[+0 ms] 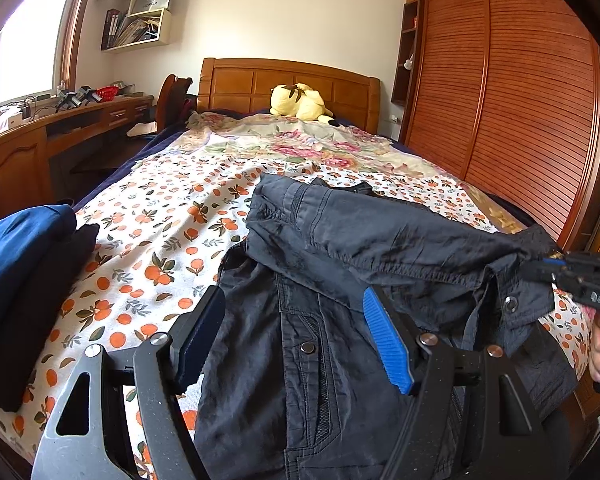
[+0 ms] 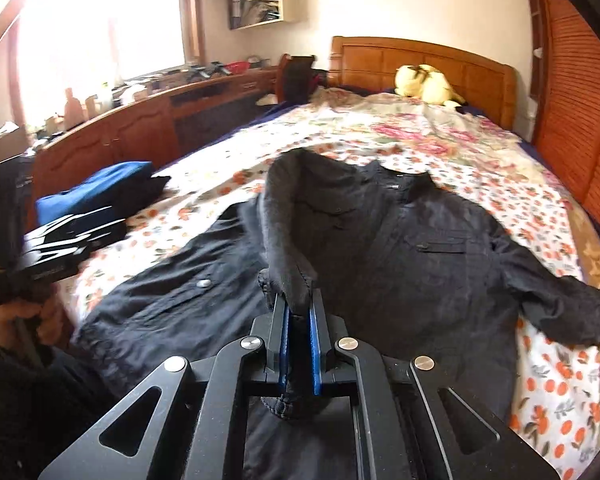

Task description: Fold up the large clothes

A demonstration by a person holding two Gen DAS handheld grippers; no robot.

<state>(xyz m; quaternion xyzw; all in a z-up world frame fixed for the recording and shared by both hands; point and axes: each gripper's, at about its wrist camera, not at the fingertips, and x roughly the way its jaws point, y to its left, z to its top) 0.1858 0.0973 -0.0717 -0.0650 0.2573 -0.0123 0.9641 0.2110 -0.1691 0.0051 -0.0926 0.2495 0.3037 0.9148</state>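
A large black jacket [image 2: 420, 248] lies spread on the bed, collar toward the headboard. My right gripper [image 2: 299, 312] is shut on the cuff of its left sleeve [image 2: 288, 232] and holds the sleeve lifted across the jacket's front. In the left wrist view the same sleeve [image 1: 380, 236] stretches to the right gripper [image 1: 556, 260] at the right edge. My left gripper [image 1: 292, 312] is open and empty just above the jacket's lower front [image 1: 300, 360]; it also shows, blurred, in the right wrist view [image 2: 92, 232]. The other sleeve [image 2: 560, 300] lies out to the right.
The bed [image 1: 160, 248] has an orange-print sheet. Folded blue and black clothes [image 1: 24, 280] are stacked at its left edge. A yellow plush toy [image 1: 298, 102] lies by the wooden headboard. A desk [image 1: 40, 136] runs along the left, a wardrobe [image 1: 520, 80] along the right.
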